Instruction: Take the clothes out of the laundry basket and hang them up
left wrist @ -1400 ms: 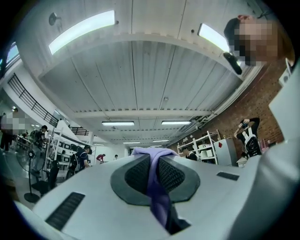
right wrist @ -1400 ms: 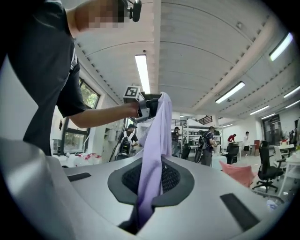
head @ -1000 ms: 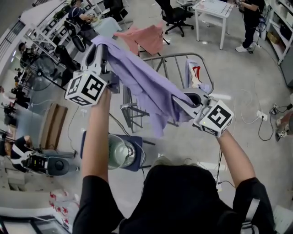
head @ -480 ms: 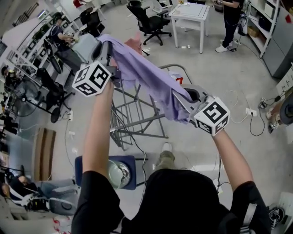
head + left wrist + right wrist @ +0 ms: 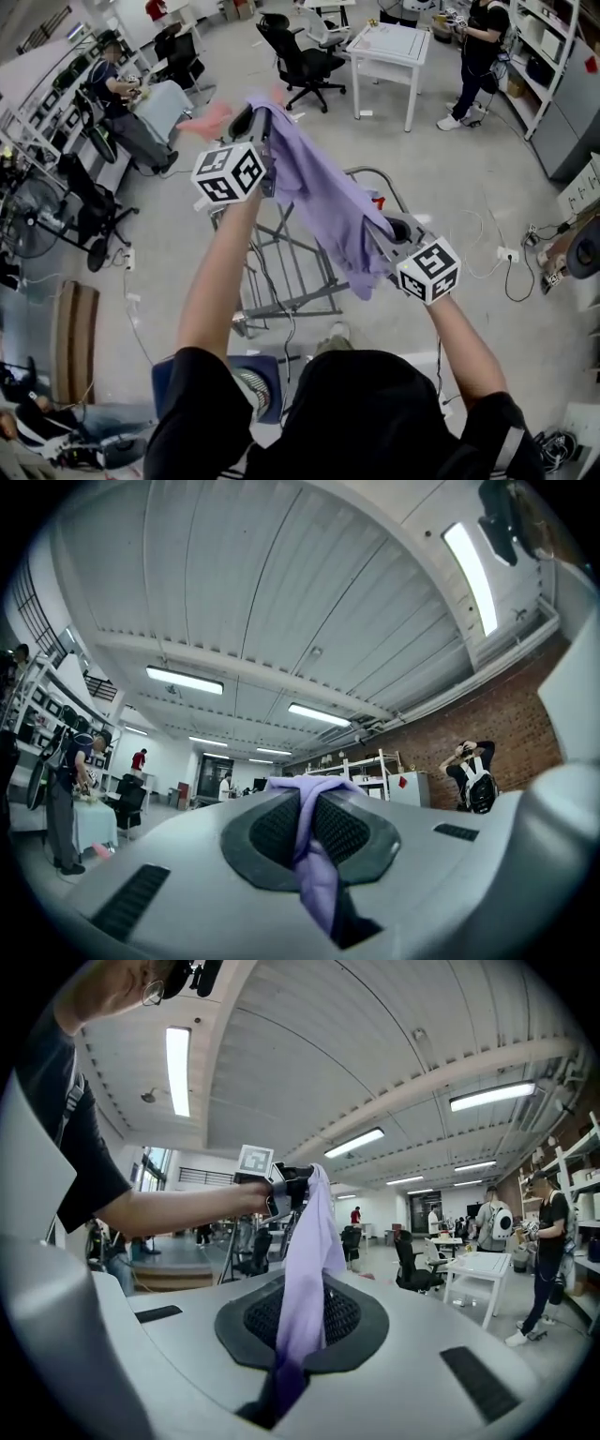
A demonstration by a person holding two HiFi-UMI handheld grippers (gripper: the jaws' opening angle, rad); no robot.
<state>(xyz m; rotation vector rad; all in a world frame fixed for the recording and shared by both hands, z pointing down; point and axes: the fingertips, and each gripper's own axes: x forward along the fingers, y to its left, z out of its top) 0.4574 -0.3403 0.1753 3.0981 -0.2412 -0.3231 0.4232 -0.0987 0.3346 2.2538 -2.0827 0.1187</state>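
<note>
So the light purple cloth garment [image 5: 323, 202] is up in the air, pulled into a band between the two claws, right above the grey metal folding drying rack [image 5: 281, 267]. The left claw [image 5: 253, 117] is clenched on the upper end, and its own view shows purple cloth pinched between the pads. The right claw [image 5: 382, 225] is clenched on the lower end. Same story there: cloth squeezed in the middle with a tail hanging back toward the camera.

What's different from a second ago: the grip hasn't changed, both claws stay clamped, but the whole thing has travelled. The left claw has swung in toward the middle of the head view, the garment droops less, and the rack now sits under it rather than off behind. A pink cloth [image 5: 211, 120] peeks out past the left claw; can't tell if it's hanging on the rack.

My read: getting this piece out of the basket is done, and it's at the line-it-up stage. It doesn't look like it's touching the rack yet, so I'd guess it needs lowering over a bar before either claw lets go.
</note>
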